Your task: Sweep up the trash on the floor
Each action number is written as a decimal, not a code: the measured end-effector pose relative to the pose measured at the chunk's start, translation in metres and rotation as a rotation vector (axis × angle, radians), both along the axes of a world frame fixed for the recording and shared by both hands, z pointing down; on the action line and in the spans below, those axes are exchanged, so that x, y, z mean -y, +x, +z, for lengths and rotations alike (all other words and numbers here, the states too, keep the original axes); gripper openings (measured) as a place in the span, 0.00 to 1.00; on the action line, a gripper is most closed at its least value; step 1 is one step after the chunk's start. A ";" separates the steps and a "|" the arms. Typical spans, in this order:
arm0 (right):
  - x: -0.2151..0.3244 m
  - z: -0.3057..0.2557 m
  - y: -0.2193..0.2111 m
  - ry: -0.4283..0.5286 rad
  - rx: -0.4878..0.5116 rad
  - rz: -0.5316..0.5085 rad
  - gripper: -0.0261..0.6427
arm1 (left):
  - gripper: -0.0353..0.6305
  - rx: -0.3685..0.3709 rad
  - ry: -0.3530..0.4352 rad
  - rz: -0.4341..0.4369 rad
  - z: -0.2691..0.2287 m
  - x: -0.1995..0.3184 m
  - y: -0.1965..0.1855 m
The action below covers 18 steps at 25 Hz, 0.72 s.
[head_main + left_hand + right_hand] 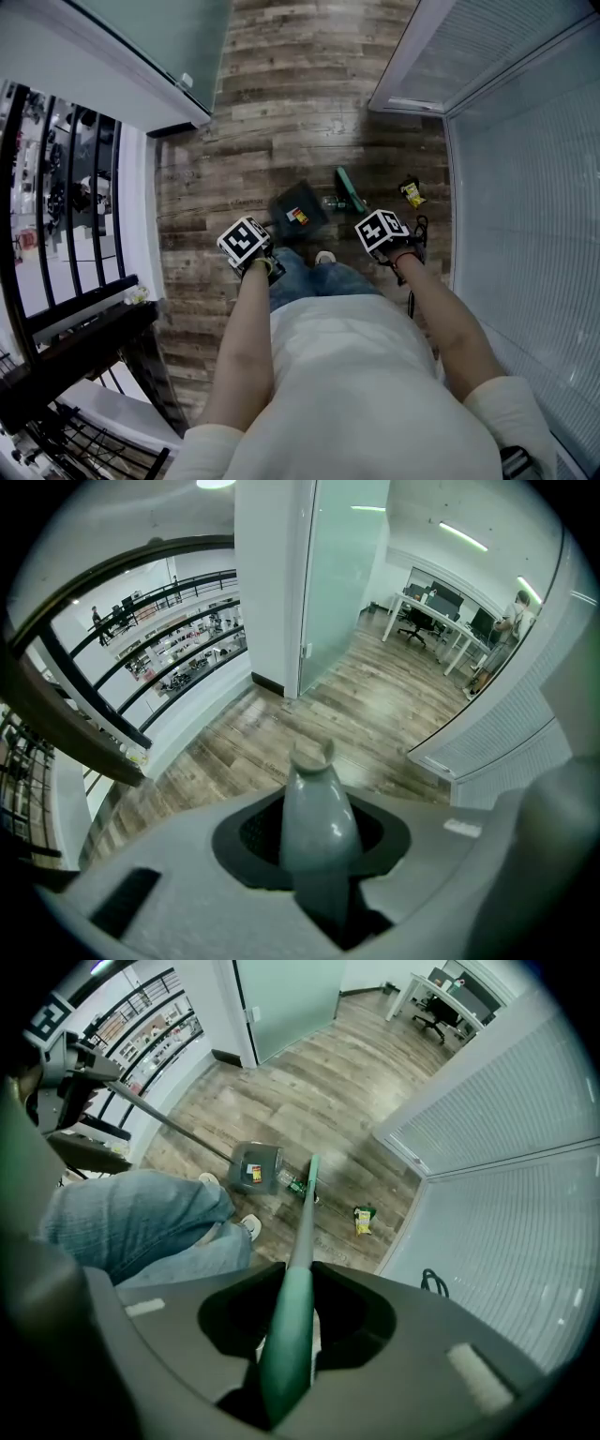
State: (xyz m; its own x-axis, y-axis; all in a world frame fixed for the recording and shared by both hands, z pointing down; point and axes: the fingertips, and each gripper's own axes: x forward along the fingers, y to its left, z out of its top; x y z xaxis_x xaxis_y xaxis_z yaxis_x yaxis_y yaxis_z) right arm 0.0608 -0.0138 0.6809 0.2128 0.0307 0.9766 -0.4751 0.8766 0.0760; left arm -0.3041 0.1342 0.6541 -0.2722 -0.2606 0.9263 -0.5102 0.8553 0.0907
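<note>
— What do the 2 tools hold?
— The left tool [316, 850] clamps the grey dustpan handle [314, 799]; the right tool [291, 1333] grips the green broom handle [305, 1232].
— And the trash?
— A yellow wrapper [412, 194] lies on the floor [272, 112], at 3 o'clock from the broom head [351, 190]. Some bits sit in the dustpan [298, 211].

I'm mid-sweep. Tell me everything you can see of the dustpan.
The dustpan is a dark grey, plastic-looking boxy pan on a long, thin grey pole. The pole slants up to the left gripper, whose jaws are shut on its rounded grey top. The pan sits low on the wood floor, just ahead of the person's shoe, with the green head of the broom close beside it. Red and yellow litter lies inside. Whether the two touch is unclear.
</note>
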 end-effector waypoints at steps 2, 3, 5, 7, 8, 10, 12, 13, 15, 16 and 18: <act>-0.005 -0.001 -0.002 -0.014 0.012 0.030 0.18 | 0.20 -0.030 0.020 -0.003 0.000 0.005 0.007; -0.007 -0.002 -0.004 -0.022 0.020 0.047 0.18 | 0.20 -0.042 0.027 -0.004 0.000 0.007 0.009; -0.012 -0.003 -0.008 -0.041 0.039 0.084 0.18 | 0.21 -0.014 0.007 -0.002 -0.001 0.004 0.004; -0.017 -0.003 -0.011 -0.061 0.058 0.123 0.18 | 0.21 0.003 -0.003 0.000 -0.001 0.003 0.002; -0.020 -0.003 -0.014 -0.072 0.067 0.141 0.18 | 0.21 0.004 -0.003 0.001 0.000 0.003 0.002; -0.025 -0.004 -0.019 -0.094 0.085 0.171 0.18 | 0.21 0.002 -0.002 0.000 0.000 0.005 0.003; -0.029 -0.005 -0.023 -0.112 0.098 0.185 0.18 | 0.21 0.000 -0.002 -0.003 -0.001 0.007 0.004; -0.032 -0.006 -0.025 -0.116 0.101 0.187 0.18 | 0.21 -0.001 -0.002 -0.004 -0.002 0.008 0.004; -0.036 -0.007 -0.029 -0.116 0.104 0.184 0.18 | 0.21 -0.001 -0.002 -0.003 -0.003 0.008 0.004; -0.037 -0.007 -0.030 -0.114 0.104 0.181 0.18 | 0.21 0.000 -0.002 -0.003 -0.003 0.008 0.004; -0.040 -0.008 -0.030 -0.113 0.105 0.176 0.18 | 0.21 0.000 -0.002 -0.001 -0.002 0.008 0.004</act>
